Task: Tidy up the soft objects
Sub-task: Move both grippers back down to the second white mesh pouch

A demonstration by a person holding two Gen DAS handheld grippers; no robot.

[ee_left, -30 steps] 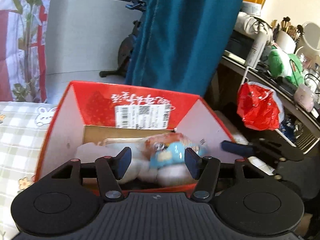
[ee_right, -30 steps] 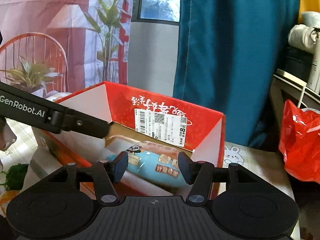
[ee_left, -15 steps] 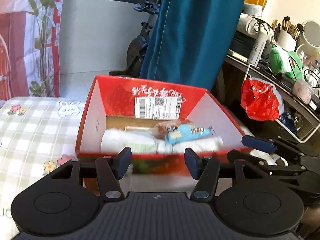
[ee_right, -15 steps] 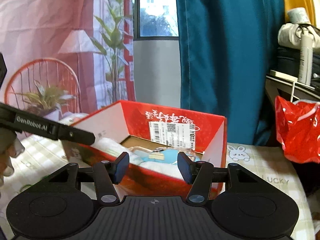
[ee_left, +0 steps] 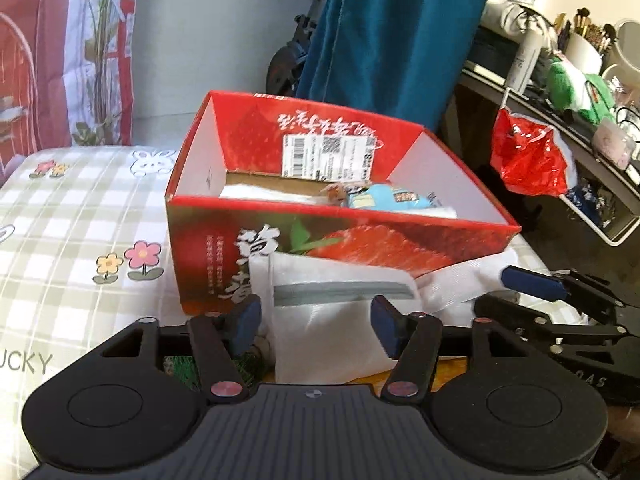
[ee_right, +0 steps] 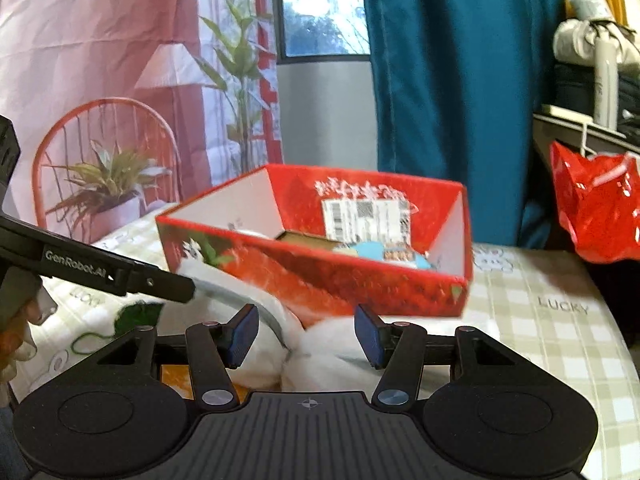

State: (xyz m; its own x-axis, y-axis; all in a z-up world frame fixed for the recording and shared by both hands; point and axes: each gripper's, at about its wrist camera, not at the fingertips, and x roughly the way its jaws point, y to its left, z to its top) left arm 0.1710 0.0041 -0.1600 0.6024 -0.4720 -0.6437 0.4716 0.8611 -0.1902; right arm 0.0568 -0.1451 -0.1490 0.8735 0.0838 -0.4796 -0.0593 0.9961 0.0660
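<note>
White cloth lies bunched just ahead of the left gripper, whose jaws stand apart, empty. Beyond them sits the red box holding a blue packet. Jaws of the right gripper gape too, over the same cloth.

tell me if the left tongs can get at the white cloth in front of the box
Probably yes. The left tongs are open, the white cloth lies between their fingers before the red box, and nothing covers it.

Both wrist views face the red box closely, from opposite sides.
</note>
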